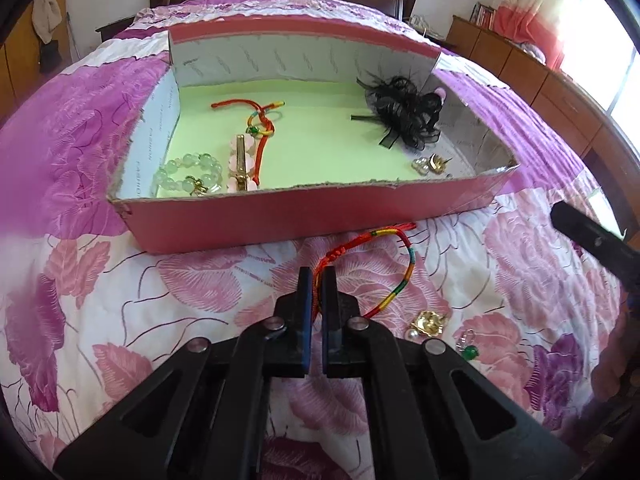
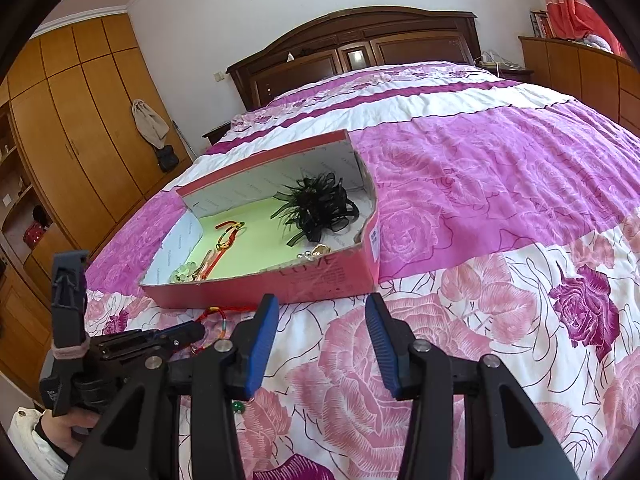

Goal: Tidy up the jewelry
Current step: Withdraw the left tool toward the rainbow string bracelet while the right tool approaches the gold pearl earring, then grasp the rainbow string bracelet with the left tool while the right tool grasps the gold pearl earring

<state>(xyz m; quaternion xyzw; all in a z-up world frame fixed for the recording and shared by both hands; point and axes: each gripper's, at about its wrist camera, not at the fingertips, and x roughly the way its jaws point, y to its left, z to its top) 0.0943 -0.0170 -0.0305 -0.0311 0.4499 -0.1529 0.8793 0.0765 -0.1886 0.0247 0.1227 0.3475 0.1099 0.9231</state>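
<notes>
The left hand-held gripper is clenched on the multicoloured braided cord bracelet, its two fingers pinching the red stretch of the cord while the rest of the loop lies on the floral bedspread to the right. Just beside the loop's lower end sit a gold-and-pearl earring and, a little further right, a green-bead earring, both on the bedspread. The right hand-held gripper hangs released over the bedspread, its blue-padded fingers well apart and grasping nothing.

Beyond the left hand-held gripper stands a pink cardboard box with a pale green floor. Inside, near the front left corner, lie a pale green bead bracelet and a pink flower hair clip, with a red knotted cord bracelet behind them. A black ribbon hair bow fills the far right, and another gold-and-pearl earring rests by the front right corner.
</notes>
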